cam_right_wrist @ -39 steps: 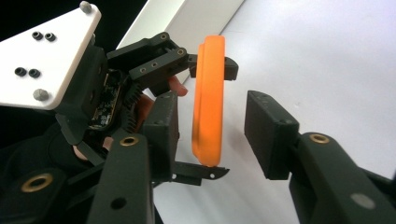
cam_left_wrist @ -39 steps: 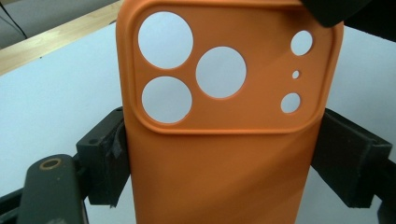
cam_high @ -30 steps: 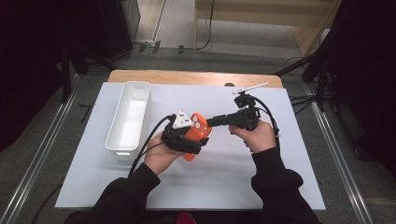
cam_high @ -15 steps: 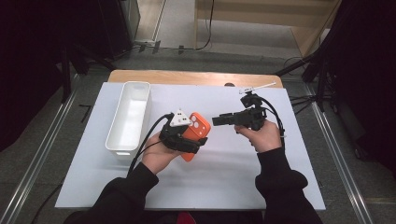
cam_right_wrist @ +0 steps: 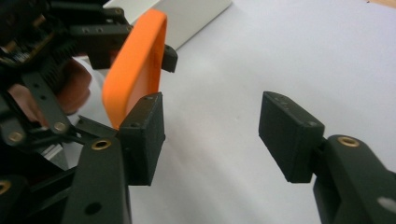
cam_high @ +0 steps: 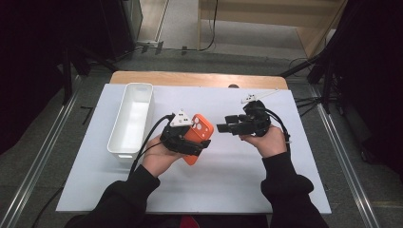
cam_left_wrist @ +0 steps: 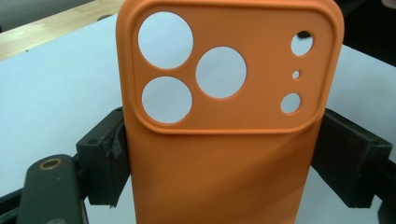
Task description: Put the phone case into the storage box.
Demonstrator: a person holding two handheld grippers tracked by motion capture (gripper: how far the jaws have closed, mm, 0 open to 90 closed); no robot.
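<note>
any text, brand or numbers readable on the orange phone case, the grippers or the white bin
None can be read. The orange phone case held in the left gripper is plain, with only lens cutouts. The right gripper, the white bin and the white table sheet carry no legible print.

Lighting is even and diffuse from overhead. In the high view the white table (cam_high: 247, 185) is bright without glare, while the surroundings beyond its left and right edges fall to near black; detail is soft and slightly grainy throughout. Shadows on the table are faint and short.

In the left gripper view the orange phone case (cam_left_wrist: 224, 140) is sharp and evenly lit, with a soft diagonal shadow band across its lower half; the table behind is mildly overexposed.

In the right gripper view the near jaws are slightly soft and the left gripper (cam_right_wrist: 51, 60) at the upper left is dark and underexposed.
</note>
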